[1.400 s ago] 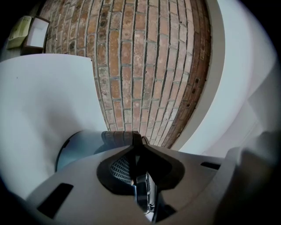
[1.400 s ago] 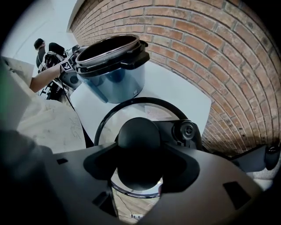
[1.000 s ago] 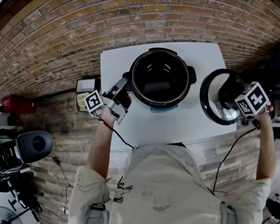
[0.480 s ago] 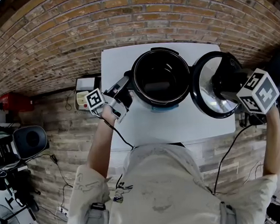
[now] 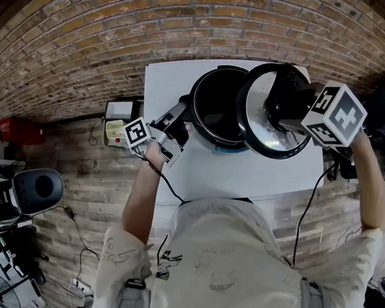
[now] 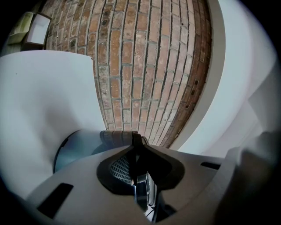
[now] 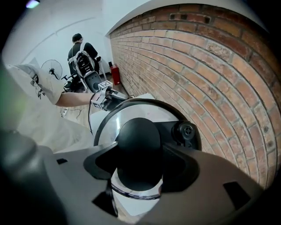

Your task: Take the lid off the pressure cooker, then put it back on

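hanging tilted at centre right of the head view, the lid (image 5: 265, 128) is off and overlaps the right rim of the open pressure cooker (image 5: 212, 108), not yet seated. the right hand-held gripper (image 7: 139, 171) has its jaws spread wide and clamped on the lid's black knob (image 7: 139, 140). the left hand-held gripper (image 5: 175, 118), nearly closed, pinches the pressure cooker at its left edge, steadying it on the white surface (image 5: 247, 172). removal looks done; lowering and seating remain.
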`<control>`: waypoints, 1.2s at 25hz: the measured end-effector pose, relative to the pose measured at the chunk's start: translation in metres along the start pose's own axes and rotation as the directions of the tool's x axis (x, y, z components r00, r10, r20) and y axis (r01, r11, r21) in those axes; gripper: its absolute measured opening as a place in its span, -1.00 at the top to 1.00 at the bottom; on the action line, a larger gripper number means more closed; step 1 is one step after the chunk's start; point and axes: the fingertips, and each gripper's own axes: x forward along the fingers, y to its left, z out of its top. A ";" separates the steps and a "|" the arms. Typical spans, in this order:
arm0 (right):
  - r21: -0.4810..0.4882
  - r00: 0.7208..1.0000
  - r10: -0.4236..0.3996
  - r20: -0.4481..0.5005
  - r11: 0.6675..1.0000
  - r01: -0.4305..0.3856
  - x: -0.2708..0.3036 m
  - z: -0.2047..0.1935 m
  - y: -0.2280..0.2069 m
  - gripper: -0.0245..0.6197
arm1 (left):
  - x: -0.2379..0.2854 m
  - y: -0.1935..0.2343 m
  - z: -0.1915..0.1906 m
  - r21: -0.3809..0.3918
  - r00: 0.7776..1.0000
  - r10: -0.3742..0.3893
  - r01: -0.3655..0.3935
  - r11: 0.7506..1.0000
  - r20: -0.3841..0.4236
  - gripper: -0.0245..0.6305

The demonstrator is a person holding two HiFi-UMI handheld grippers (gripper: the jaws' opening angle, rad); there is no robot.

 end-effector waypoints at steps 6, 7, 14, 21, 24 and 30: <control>-0.028 0.999 0.051 -0.013 0.998 -0.052 0.027 0.033 0.014 0.01 | -0.002 -0.001 0.000 -0.004 1.000 -0.007 0.007 1.000 -0.013 0.72; -0.028 0.998 0.062 -0.017 0.998 -0.062 0.032 0.037 0.015 0.01 | -0.001 -0.001 0.000 -0.005 1.000 -0.007 0.007 1.000 -0.015 0.72; -0.008 0.992 0.116 -0.049 0.993 -0.117 0.066 0.055 0.023 0.01 | 0.000 -0.002 -0.003 -0.011 0.999 -0.016 0.015 1.000 -0.032 0.72; 0.036 0.992 0.108 -0.059 0.994 -0.106 0.087 0.073 0.017 0.01 | 0.001 -0.003 -0.004 -0.016 0.999 -0.018 0.017 1.000 -0.048 0.72; 0.080 0.991 0.118 -0.061 0.990 -0.113 0.090 0.077 0.010 0.01 | 0.001 -0.003 -0.004 -0.015 0.998 -0.018 0.017 1.000 -0.056 0.72; 0.094 0.985 0.127 -0.115 0.989 -0.117 0.112 0.084 0.012 0.01 | 0.002 -0.003 -0.005 -0.014 0.997 -0.020 0.019 1.000 -0.074 0.72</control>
